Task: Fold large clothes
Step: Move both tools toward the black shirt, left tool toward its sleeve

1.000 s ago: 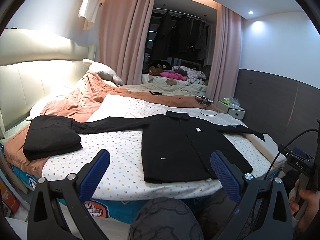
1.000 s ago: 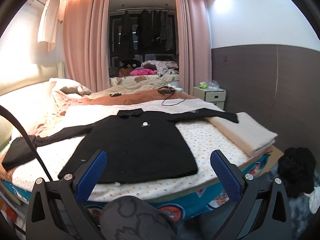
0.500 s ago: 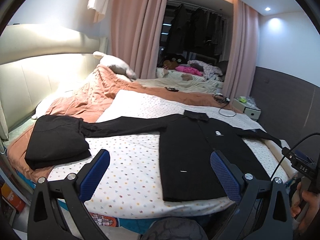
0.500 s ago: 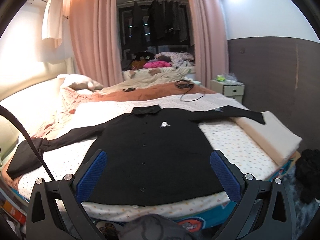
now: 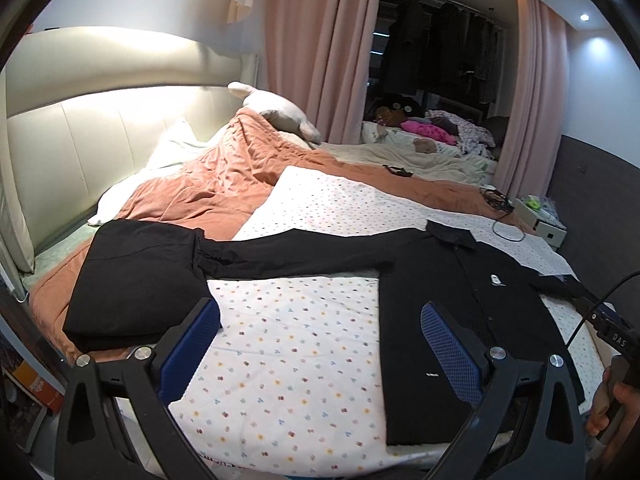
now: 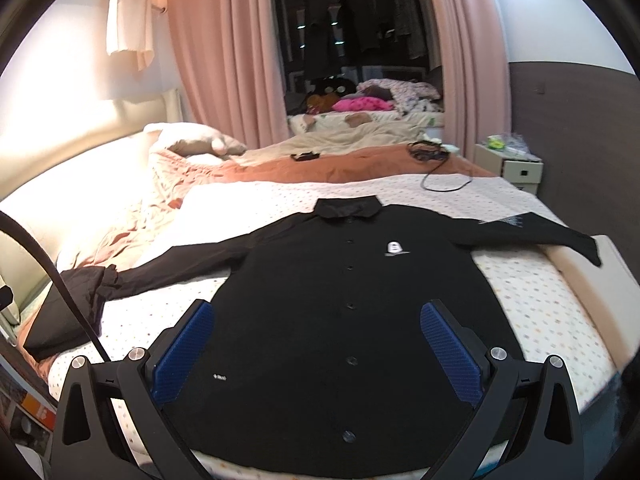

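Observation:
A black long-sleeved button shirt lies flat, front up, on the dotted white sheet of the bed, collar away from me and both sleeves spread out. In the left wrist view the shirt is at the right, its left sleeve reaching toward a folded black garment at the bed's left edge. My left gripper hovers open above the sheet, left of the shirt's hem. My right gripper is open over the shirt's lower front, with nothing between its fingers.
An orange quilt and pillows are bunched toward the padded headboard. A black cable lies on the far side of the bed. A white bedside cabinet stands at the right. A hand holds the other gripper.
Both grippers have moved forward and up over the bed. The shirt now fills more of each view and the knee at the bottom is out of sight. Both stay open.

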Action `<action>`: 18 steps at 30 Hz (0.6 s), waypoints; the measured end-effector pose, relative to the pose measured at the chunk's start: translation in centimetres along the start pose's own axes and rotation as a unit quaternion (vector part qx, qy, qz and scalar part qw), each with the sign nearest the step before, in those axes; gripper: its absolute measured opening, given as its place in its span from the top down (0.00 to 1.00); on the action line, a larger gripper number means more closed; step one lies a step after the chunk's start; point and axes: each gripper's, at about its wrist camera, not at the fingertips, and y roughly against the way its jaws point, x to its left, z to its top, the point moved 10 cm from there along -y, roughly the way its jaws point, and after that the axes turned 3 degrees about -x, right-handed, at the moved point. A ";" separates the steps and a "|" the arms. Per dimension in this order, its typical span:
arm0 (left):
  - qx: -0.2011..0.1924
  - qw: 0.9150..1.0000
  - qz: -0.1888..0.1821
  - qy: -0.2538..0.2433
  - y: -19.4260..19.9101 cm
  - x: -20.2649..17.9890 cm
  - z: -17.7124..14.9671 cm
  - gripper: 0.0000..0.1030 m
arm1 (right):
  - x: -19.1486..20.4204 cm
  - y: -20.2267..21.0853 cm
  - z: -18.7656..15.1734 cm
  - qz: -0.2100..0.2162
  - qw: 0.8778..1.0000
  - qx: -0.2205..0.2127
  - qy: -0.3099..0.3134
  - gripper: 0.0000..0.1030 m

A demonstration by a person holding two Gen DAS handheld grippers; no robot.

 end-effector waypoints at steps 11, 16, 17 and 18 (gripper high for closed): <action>0.035 0.997 0.039 0.055 -6.6 6.1 1.9 0.00 | -1.4 -5.8 2.2 0.029 1.000 0.008 -0.006 0.00; 0.055 0.993 0.055 0.094 -9.7 9.7 2.3 0.00 | -0.7 -9.0 3.3 0.050 0.998 0.027 -0.012 0.00; 0.062 0.991 0.058 0.103 -10.6 10.6 2.3 0.00 | -0.7 -9.8 3.4 0.054 0.998 0.033 -0.013 0.00; 0.067 0.990 0.060 0.109 -11.2 11.3 2.2 0.00 | -0.5 -10.4 3.7 0.057 0.998 0.036 -0.014 0.00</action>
